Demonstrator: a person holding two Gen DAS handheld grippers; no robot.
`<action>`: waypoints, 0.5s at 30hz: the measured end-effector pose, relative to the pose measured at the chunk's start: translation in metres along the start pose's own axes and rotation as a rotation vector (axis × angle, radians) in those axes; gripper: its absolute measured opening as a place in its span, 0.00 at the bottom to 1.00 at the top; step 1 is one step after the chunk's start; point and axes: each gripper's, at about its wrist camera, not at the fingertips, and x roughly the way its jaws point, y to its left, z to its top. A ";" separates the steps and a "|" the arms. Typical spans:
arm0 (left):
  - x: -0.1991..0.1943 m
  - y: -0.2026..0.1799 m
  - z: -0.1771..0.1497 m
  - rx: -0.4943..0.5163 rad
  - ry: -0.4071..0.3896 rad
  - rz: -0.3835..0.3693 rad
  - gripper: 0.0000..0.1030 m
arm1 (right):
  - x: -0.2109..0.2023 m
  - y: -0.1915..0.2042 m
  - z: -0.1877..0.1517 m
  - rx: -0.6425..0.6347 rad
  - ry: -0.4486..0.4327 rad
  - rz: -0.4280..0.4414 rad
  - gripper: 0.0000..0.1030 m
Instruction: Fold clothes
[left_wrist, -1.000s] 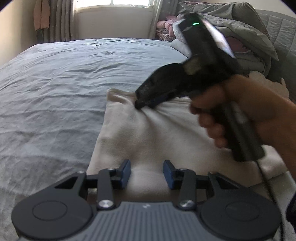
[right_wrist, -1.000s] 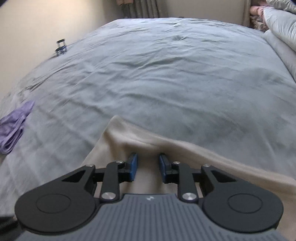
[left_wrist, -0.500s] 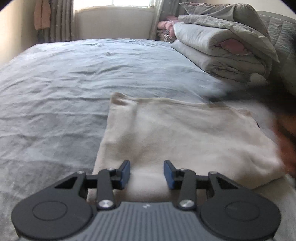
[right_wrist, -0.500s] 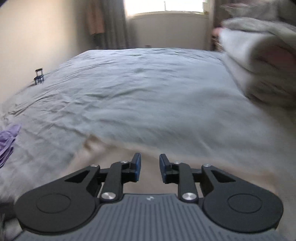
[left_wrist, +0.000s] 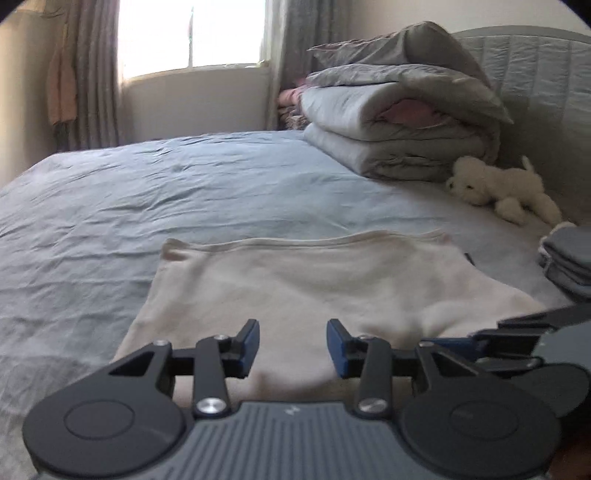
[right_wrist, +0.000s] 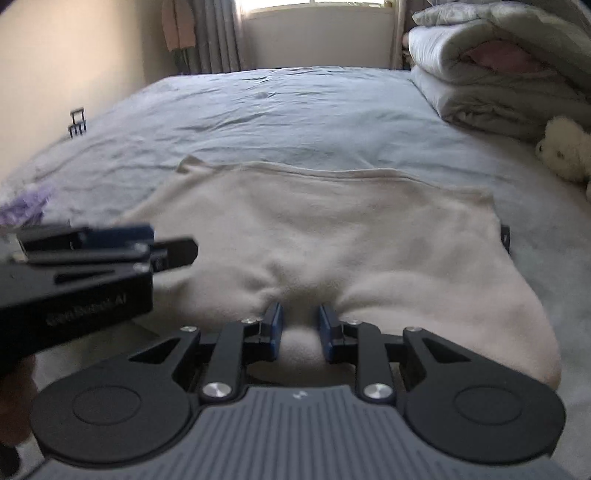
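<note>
The cream garment (right_wrist: 332, 236) lies flat on the bed (left_wrist: 184, 192), already doubled, its near edge at both grippers. The right gripper (right_wrist: 298, 328) pinches a bunched ridge of that edge; the left gripper (left_wrist: 291, 347) gapes empty above it. Grip both corners evenly before lifting. No containers show.

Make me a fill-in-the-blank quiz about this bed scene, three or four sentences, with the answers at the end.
1. The cream garment lies on a bed sheet coloured ____.
2. The white stuffed toy lies just in front of the folded ____ at the head of the bed.
3. The jaws of the left hand-held gripper stand ____.
4. A bunched bit of the garment sits between the fingers of the ____ hand-held gripper.

Missing words: blue; duvet; open; right
</note>
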 end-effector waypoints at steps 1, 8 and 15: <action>0.004 0.000 -0.003 -0.019 0.021 -0.002 0.38 | 0.000 0.001 -0.001 -0.013 -0.001 -0.005 0.26; 0.013 0.008 -0.012 -0.046 0.058 0.008 0.40 | -0.001 0.003 -0.008 -0.030 -0.018 -0.014 0.26; 0.012 0.021 -0.013 -0.045 0.055 0.031 0.40 | -0.004 -0.007 -0.005 -0.039 -0.019 0.021 0.20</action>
